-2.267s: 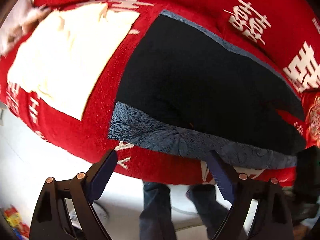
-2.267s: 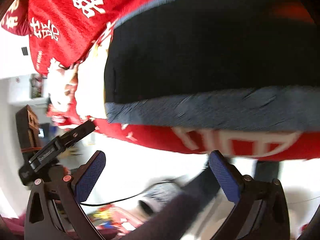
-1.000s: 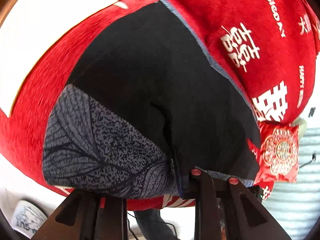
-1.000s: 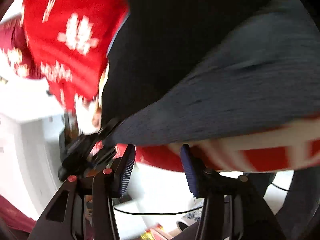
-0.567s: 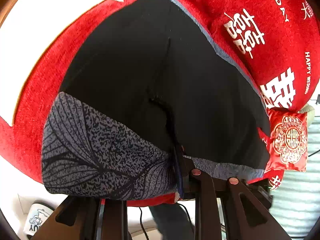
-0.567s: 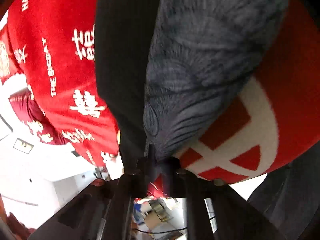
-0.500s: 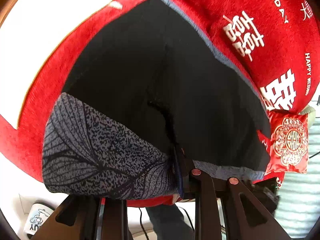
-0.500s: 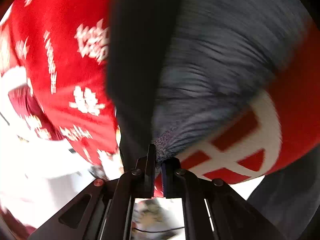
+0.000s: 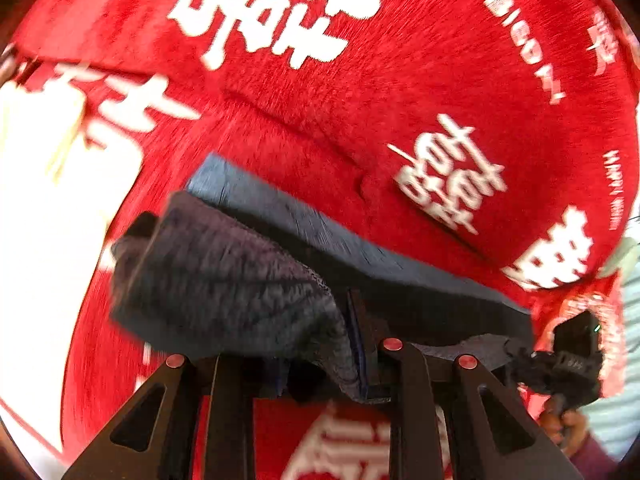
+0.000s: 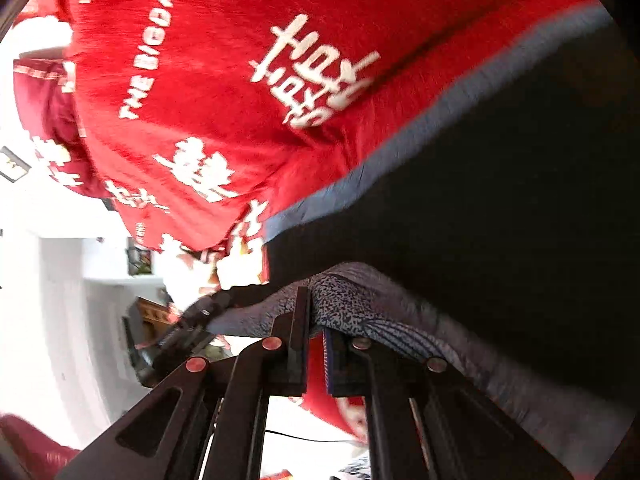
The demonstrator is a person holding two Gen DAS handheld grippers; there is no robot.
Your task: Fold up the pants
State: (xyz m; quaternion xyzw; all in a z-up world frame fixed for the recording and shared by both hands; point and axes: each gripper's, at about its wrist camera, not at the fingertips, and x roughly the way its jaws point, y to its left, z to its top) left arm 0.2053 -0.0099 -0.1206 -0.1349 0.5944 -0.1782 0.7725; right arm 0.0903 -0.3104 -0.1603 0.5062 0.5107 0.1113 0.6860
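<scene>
Left tongs (image 9: 320, 364) and right tongs (image 10: 316, 344), each clamped on the patterned hem of the dark pants (image 9: 224, 284) lifted over the red blanket (image 9: 400, 80); thin fabric may slip free, spoiling the fold.

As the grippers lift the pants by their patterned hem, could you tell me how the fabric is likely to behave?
Probably floppy: the pants bunch and sag around the left gripper instead of holding flat. Likely light, since the right gripper raises its edge with one narrow pinch. The red blanket looks fuzzy, so dragging may snag.
</scene>
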